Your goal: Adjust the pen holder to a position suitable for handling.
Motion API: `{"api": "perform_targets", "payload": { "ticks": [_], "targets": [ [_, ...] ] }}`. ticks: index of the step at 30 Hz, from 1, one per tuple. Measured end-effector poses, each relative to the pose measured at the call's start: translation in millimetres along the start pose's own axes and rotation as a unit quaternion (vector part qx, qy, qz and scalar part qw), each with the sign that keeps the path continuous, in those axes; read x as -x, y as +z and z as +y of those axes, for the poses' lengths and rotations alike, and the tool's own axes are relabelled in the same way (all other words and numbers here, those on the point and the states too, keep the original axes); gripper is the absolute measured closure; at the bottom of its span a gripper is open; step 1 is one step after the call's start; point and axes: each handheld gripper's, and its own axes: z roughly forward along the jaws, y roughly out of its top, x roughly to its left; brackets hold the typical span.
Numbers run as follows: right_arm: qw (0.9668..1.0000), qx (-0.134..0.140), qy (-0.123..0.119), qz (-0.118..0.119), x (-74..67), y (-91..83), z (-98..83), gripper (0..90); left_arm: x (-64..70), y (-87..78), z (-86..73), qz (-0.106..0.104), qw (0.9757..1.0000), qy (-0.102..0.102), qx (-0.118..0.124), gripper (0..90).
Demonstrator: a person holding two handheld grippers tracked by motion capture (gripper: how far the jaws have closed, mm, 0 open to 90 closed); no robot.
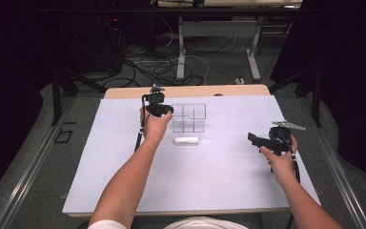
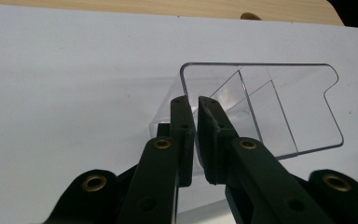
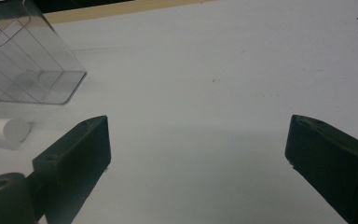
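Clear divided box (image 2: 279,107), long axis crosswise (apparently upright), wall pinched in closed left hand-held gripper (image 2: 196,103).

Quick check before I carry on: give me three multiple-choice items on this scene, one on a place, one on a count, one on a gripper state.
1. The white cylinder lies:
A. inside the organizer
B. on the mat, nearer the person than the organizer
C. in the right gripper

2. Clear organizers on the mat:
A. one
B. two
C. three

3. The left gripper is:
A. wide open
B. shut on the clear organizer wall
C. holding the cylinder

Answers: 1 B, it rests below the organizer in the high view. 2 A, a single one stands there. 3 B, the jaws pinch its wall.
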Motion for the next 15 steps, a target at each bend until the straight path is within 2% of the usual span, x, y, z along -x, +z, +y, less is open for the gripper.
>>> {"api": "perform_targets", "payload": {
  "ticks": [3, 5, 11, 15],
  "targets": [
    [1.0000, 0.001, -0.001, 0.001, 0.1, 0.0, 0.2, 6.1, -0.9, -1.3, 0.4, -0.008, 1.0000, 0.000, 0.003, 84.5],
    [1.0000, -0.001, 0.002, 0.000, 0.0, 0.4, 0.4, 6.1, -1.6, -4.8, 1.1, -0.011, 0.9998, 0.013, 0.007, 83.1],
    [1.0000, -0.003, -0.001, -0.001, -0.1, 1.7, -0.1, 6.1, -5.6, -13.7, 1.2, -0.020, 0.9993, 0.029, 0.013, 77.4],
    [1.0000, -0.002, -0.002, 0.000, -0.8, 1.6, 0.0, 6.2, -8.3, -22.5, -0.9, -0.032, 0.9987, 0.033, 0.024, 74.6]
  ]
}}
